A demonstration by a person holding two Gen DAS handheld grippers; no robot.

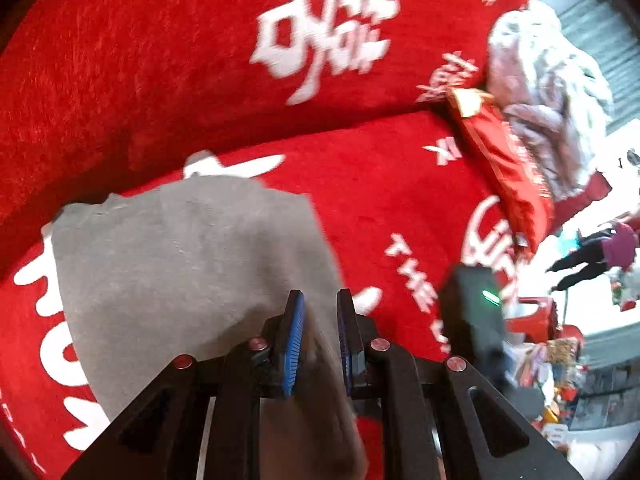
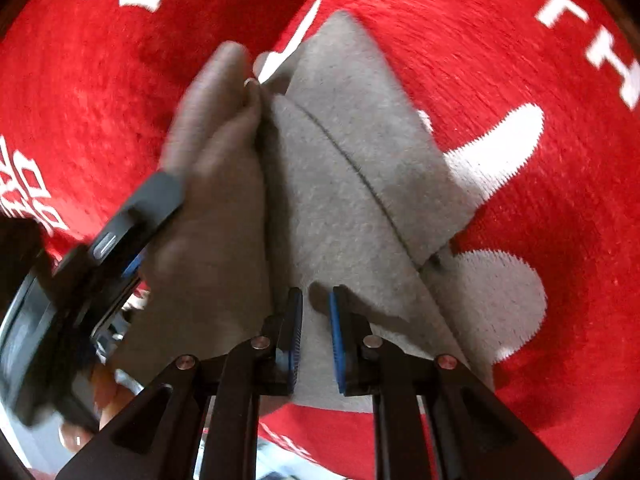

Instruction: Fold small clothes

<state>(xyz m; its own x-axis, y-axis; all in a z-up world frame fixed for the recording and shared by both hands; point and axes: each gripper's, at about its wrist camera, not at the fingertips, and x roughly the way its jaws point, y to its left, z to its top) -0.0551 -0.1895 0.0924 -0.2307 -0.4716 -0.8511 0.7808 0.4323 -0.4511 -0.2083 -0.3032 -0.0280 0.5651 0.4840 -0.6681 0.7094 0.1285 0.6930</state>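
A small grey garment [image 1: 180, 256] lies partly on a red blanket [image 1: 140, 80] with white lettering. In the left wrist view my left gripper [image 1: 320, 300] is shut on a fold of the grey cloth, which runs up between the blue pads. The right wrist view shows the same grey garment [image 2: 344, 168], a seam running across it, bunched and lifted between both grippers. My right gripper [image 2: 316, 298] is shut on its near edge. The left gripper's dark body [image 2: 120, 240] holds the other fold at the left. The right gripper's black body [image 1: 472, 320] shows a green light.
A heap of pale pink and white clothes [image 1: 540, 92] sits at the blanket's far right, beside a red cloth with gold trim [image 1: 504, 168]. Beyond the blanket's right edge is a cluttered room. A person's hand [image 2: 108, 396] shows under the left gripper.
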